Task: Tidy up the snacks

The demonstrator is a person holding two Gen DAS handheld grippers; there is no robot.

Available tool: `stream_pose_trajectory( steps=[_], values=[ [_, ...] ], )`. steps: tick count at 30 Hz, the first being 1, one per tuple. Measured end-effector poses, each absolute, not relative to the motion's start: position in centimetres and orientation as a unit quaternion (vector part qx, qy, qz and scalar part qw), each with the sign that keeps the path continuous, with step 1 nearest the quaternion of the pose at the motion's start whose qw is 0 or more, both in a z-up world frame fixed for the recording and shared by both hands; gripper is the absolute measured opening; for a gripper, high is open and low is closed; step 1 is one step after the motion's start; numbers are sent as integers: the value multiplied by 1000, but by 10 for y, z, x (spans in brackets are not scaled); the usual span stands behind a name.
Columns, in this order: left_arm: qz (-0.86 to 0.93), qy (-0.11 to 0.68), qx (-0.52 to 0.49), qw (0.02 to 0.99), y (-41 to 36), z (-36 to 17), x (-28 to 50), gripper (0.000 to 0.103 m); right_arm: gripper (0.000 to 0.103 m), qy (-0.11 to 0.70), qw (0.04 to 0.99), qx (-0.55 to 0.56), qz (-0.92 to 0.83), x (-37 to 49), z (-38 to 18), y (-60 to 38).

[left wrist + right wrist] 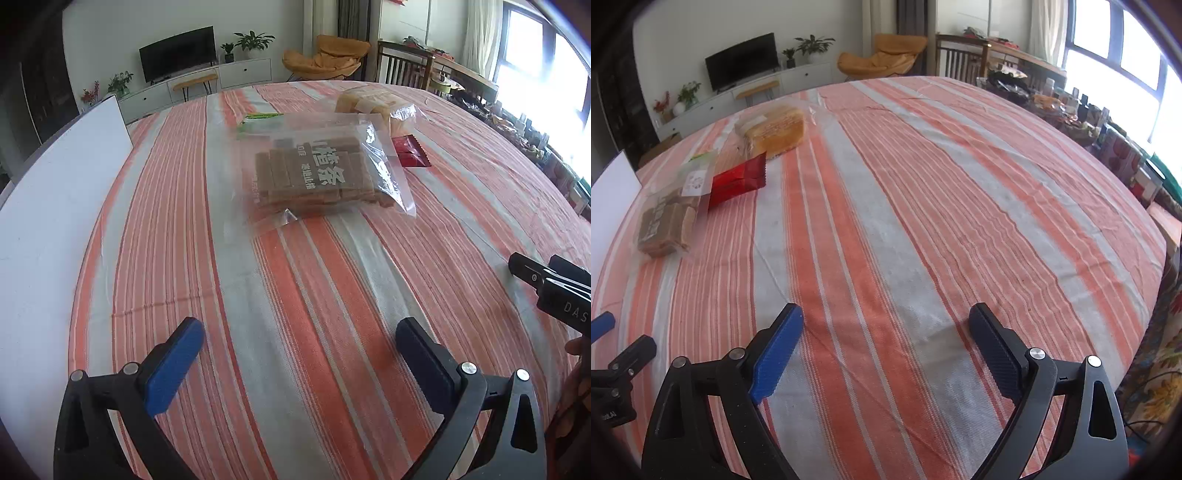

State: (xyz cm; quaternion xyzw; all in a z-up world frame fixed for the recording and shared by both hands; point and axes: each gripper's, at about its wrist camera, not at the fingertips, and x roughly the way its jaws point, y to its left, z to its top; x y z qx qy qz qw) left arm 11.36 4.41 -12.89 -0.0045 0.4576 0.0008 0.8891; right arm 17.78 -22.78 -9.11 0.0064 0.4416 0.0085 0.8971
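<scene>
Orange-and-grey striped cloth covers the table, where a clear bag of brown snack bars, a flat red packet and wrapped yellow bread cluster at the far left, well apart from the left gripper and right gripper, both gaping empty.

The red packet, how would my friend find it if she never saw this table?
Start at the striped tablecloth and find the snack cluster. The red packet lies flat between the clear bag of brown bars and the bagged bread. It alone is shiny, solid red.
</scene>
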Motion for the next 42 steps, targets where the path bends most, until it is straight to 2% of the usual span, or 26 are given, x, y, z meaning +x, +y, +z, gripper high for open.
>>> stream_pose_trajectory(
  steps=[12,16,18,22,28,32,36,39,42],
  values=[
    [1,458,-4,889,45,-129,113,103,94,443,896,1,11,177,-91,-227],
    [0,458,-5,889,45,-128,114,103,93,479,877,-1,18,181,-87,-232],
    [0,458,-5,889,45,-128,114,103,93,501,864,34,14,178,-81,-242],
    [1,458,-5,889,45,-128,114,103,93,488,863,130,20,161,-57,-268],
    [1,458,-5,889,45,-128,114,103,93,454,871,184,-7,157,-24,-290],
    [1,458,-5,889,45,-128,115,103,93,457,869,188,-23,180,-36,-300],
    [2,458,-4,889,45,-128,115,103,93,447,882,143,-51,194,-62,-306],
    [2,458,-4,889,45,-128,115,103,93,445,869,210,-55,193,-72,-325],
    [2,458,-4,889,45,-128,115,103,93,436,872,206,-82,192,-71,-332]
  ],
)
